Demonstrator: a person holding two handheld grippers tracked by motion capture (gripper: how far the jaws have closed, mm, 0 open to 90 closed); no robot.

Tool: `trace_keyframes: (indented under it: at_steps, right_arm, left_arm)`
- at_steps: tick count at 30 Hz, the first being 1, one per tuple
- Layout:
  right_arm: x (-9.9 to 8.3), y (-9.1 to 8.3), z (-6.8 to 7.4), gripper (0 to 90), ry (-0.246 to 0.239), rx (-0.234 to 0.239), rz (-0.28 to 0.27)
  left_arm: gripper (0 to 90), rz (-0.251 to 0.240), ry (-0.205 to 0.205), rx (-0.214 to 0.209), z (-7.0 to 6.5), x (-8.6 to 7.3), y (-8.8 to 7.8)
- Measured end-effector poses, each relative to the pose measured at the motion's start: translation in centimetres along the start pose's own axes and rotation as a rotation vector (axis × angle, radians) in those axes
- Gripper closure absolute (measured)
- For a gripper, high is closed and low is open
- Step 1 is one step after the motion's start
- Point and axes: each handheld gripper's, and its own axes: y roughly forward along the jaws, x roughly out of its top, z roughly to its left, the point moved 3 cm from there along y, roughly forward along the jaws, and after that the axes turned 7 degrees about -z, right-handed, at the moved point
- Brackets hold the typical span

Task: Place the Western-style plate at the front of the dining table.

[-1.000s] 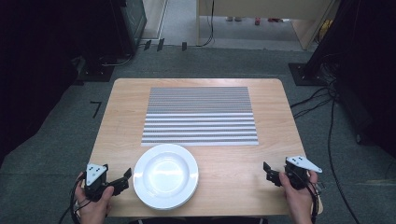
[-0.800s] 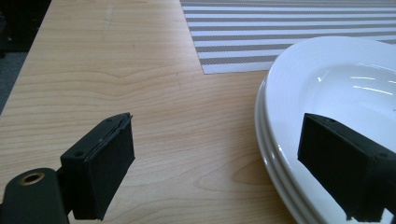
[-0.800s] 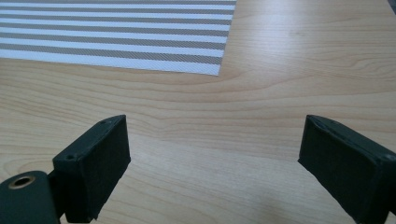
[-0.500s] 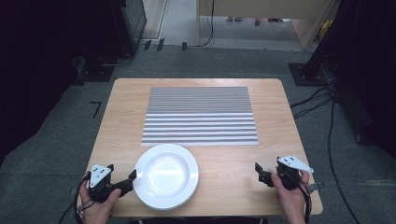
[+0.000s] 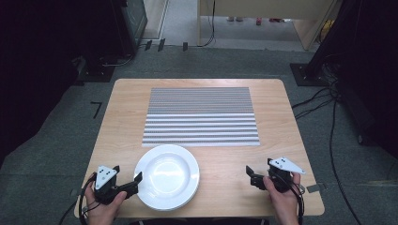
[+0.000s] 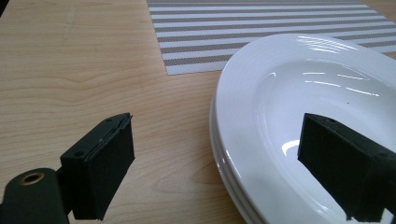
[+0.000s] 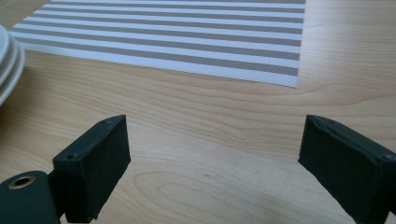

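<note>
Plates are what the work turns on: a stack of round white glazed plates [image 5: 166,176] is seen at the near edge of the light wooden counter [image 5: 126,122], left of centre, just short of the grey-and-white striped woven placemat [image 5: 201,116]. The left claw [image 5: 133,183] is by far the nearer of the two, its tips held at the stack's left rim in the high view, while the right claw [image 5: 251,176] is held well apart on the other side, over bare wood.

From the left claw the plates lie straight ahead and to its right. In the left gripper view the jaws of the left claw [image 6: 224,163] are spread wide, and the rim of the stack [image 6: 243,140] is taken between them (one jaw outside over the counter, the other over the white bowl of the top plate), though contact cannot be told. The stack is round, so no long axis governs the grip; only the rim's edge matters.

The right claw [image 7: 219,163] is likewise spread, nothing held, with the stack's edge [image 7: 9,65] seen far off to its left.
</note>
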Motion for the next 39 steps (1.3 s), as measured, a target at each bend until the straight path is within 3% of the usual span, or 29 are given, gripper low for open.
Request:
trace_keyframes:
  at_steps: [25,34,39]
  right_arm:
    - [0.3,1.4,5.4,8.5,-0.034,0.117,0.001]
    - [0.2,2.4,7.7,8.6,-0.034,0.161,-0.004]
    - [0.4,3.2,9.2,9.2,-0.027,0.197,-0.014]
  left_arm:
    - [12.3,0.031,0.027,-0.032,-1.4,-0.3,0.4]
    - [15.6,0.059,0.030,-0.071,-1.8,-0.6,0.7]
    - [28.6,0.076,0.030,-0.068,-1.6,-0.8,0.8]
